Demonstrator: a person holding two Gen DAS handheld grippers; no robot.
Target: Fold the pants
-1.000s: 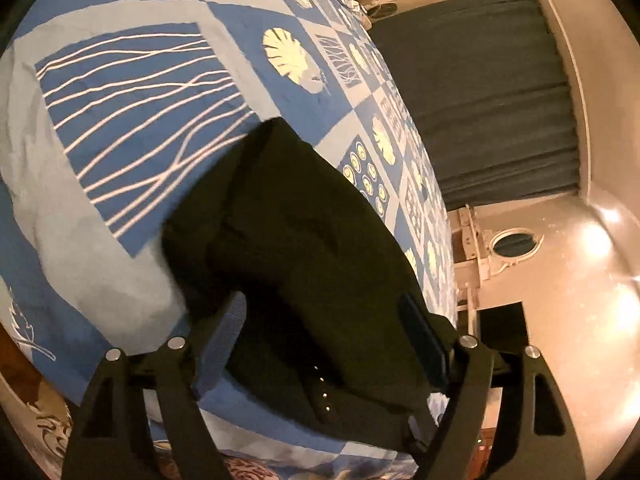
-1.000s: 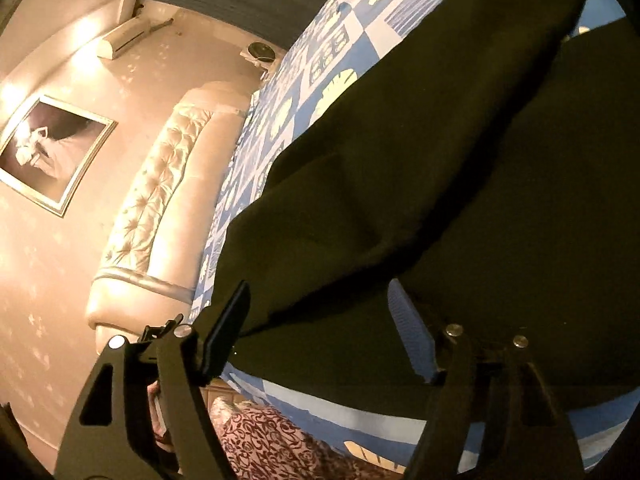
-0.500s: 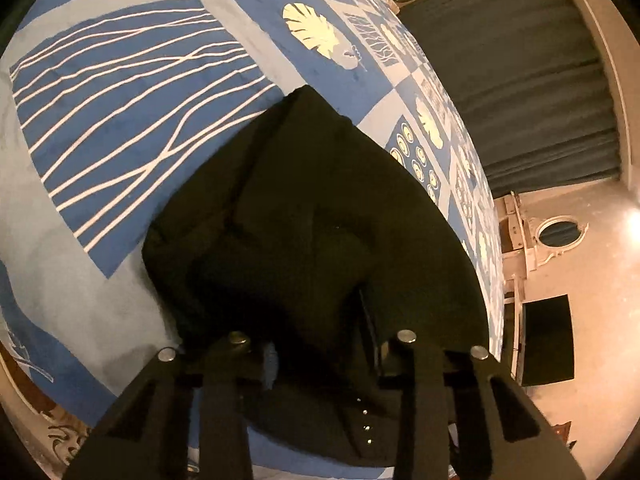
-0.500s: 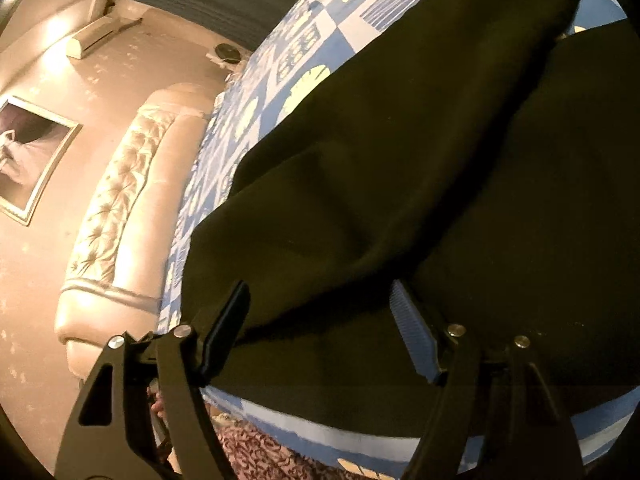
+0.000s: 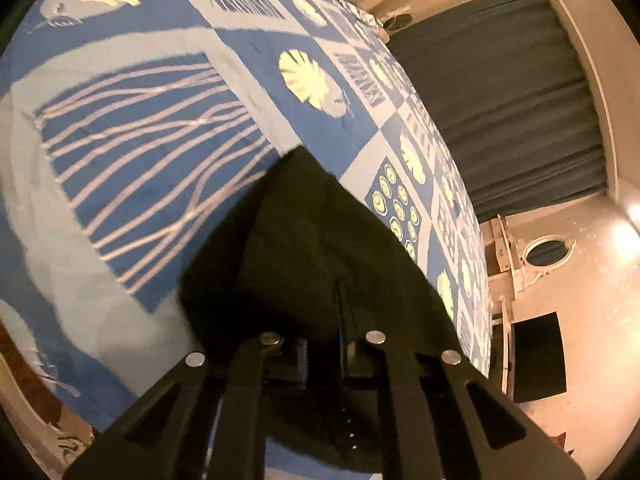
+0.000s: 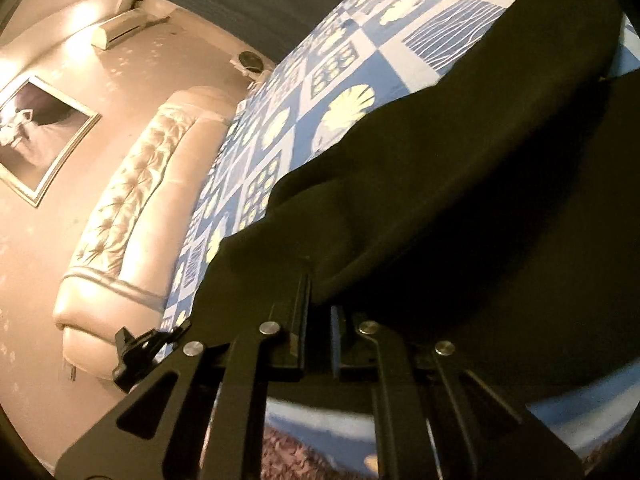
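Black pants (image 5: 312, 240) lie bunched on a blue patterned bedspread (image 5: 140, 140). In the left wrist view my left gripper (image 5: 323, 334) has its jaws closing tight on a raised fold of the cloth near the bed's front edge, and small metal studs show below. In the right wrist view the pants (image 6: 460, 200) spread wide across the bedspread (image 6: 340, 68). My right gripper (image 6: 320, 298) is closing on a thick fold at their near edge, with the pads pressed into the fabric.
A tufted cream headboard (image 6: 132, 200) borders the bed on the left, under a framed picture (image 6: 36, 128). Dark curtains (image 5: 500, 100) hang beyond the bed. A white dresser with an oval mirror (image 5: 548, 248) and a dark screen (image 5: 540, 360) stand at the right.
Both grippers went from wide open around the pants to shut on folds of them. The cloth is pulled up into a ridge at each gripper.
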